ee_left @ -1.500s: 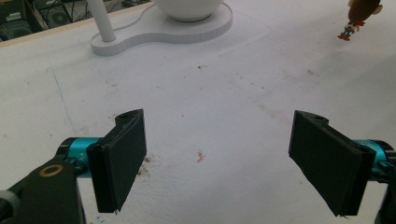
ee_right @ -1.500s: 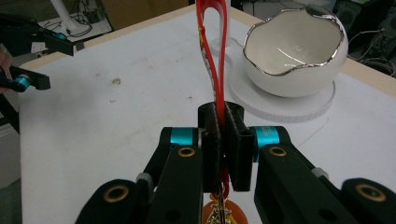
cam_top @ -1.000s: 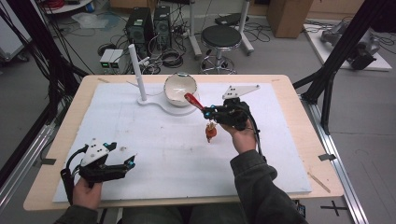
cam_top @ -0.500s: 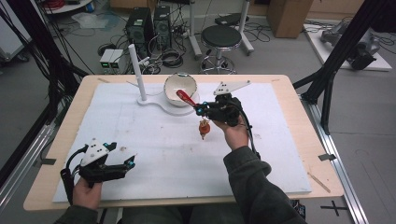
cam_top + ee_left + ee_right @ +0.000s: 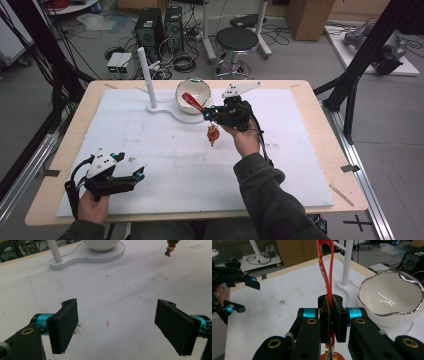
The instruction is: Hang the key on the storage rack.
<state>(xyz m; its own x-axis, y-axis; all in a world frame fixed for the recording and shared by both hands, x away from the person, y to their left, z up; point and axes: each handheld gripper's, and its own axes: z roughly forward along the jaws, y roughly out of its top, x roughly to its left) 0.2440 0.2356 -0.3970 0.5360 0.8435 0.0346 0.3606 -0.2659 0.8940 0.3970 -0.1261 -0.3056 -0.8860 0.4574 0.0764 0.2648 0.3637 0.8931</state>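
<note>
White-covered table [image 5: 165,165], cluttered lab floor; left gripper [image 5: 131,176] jaws apart, right gripper [image 5: 209,114] clamping red strap [image 5: 326,270].

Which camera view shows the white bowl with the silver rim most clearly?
The right gripper view: the white bowl is close, showing its wavy silver rim and empty inside. The high view shows the bowl small, partly behind the red strap. The left gripper view shows its underside at the top edge.

no readable text, labels, brands or numbers on anything
</note>
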